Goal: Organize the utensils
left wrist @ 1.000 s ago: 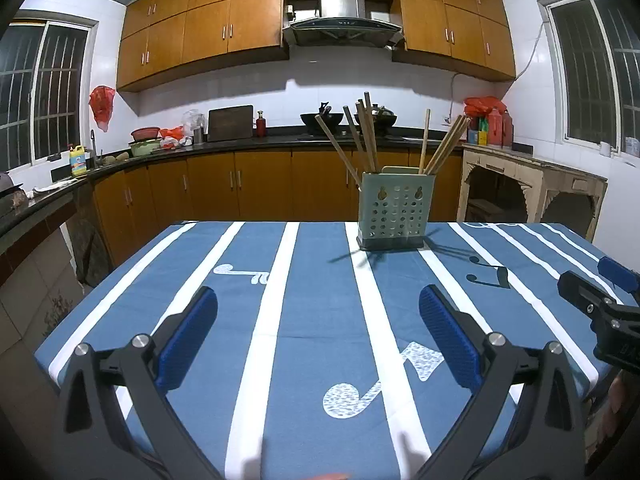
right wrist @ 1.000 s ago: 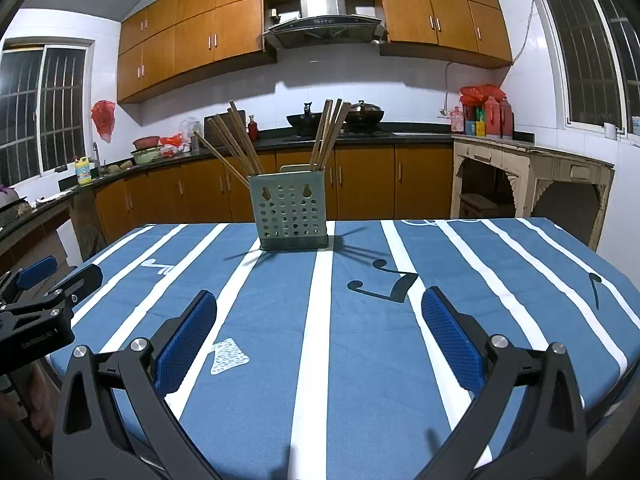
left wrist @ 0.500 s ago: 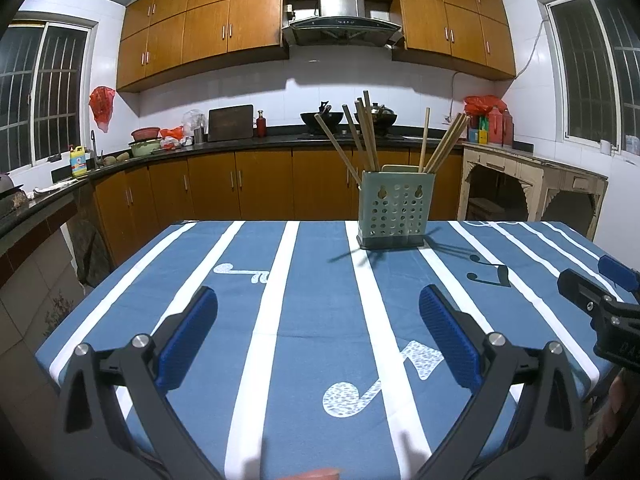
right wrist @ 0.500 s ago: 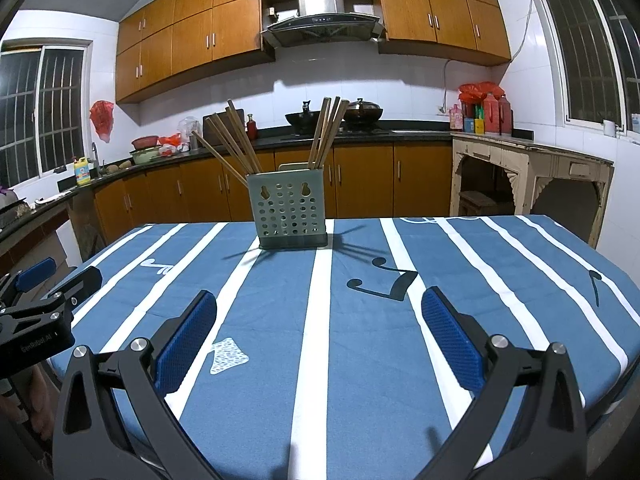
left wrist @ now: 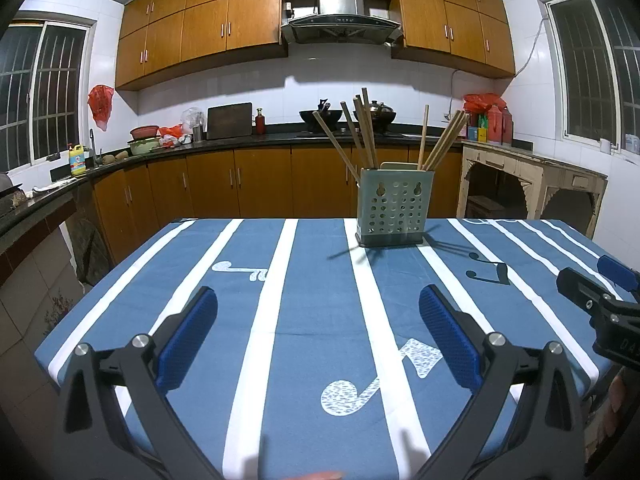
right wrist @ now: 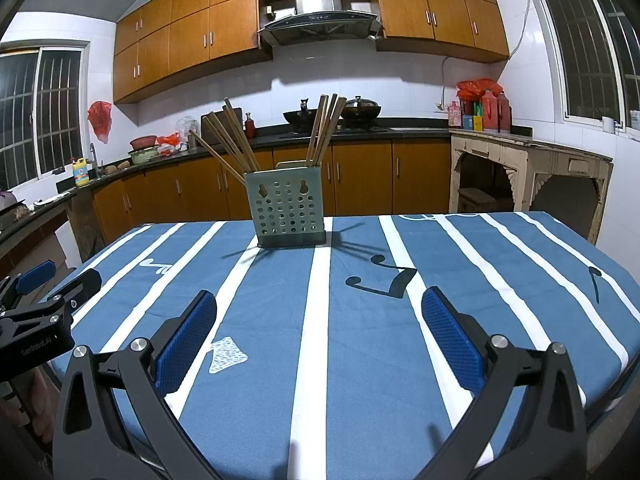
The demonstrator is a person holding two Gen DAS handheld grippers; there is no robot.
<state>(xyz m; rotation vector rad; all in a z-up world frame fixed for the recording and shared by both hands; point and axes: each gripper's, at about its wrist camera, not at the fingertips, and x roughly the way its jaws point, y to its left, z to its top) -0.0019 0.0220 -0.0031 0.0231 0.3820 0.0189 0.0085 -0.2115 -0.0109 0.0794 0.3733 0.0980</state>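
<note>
Wooden chopsticks (left wrist: 362, 136) stand on end in a pale green perforated holder (left wrist: 394, 210), and we see them split into two bunches: one on the holder's left side, fanning up and to the left, and one on its right side (left wrist: 442, 144), leaning up and to the right, with a single stick there nearly upright. Their long axes run close to vertical, tips up, lower ends hidden inside the holder. From the right wrist view we find the same chopsticks (right wrist: 232, 138) and holder (right wrist: 289, 210), the left bunch splayed wider than the right.

We see the holder upright near the far edge of the table, on a blue tablecloth (left wrist: 312, 300) with white stripes and music-note prints. It sits well apart from both claws.

Our left gripper (left wrist: 318, 316) has its jaws spread wide, the blue pads (left wrist: 188, 332) far from each other with only bare cloth between them; it holds nothing and touches nothing we can make out. Our right gripper (right wrist: 319, 316) is likewise wide apart and empty, hanging above the near part of the table. Each claw shows at the edge of the other's view: the right gripper (left wrist: 600, 296) at the table's right side, the left gripper (right wrist: 40, 300) at its left.

Beyond the table we see wooden cabinets (left wrist: 256, 176), a dark counter, a range hood (left wrist: 340, 20) and barred windows (left wrist: 40, 92).
</note>
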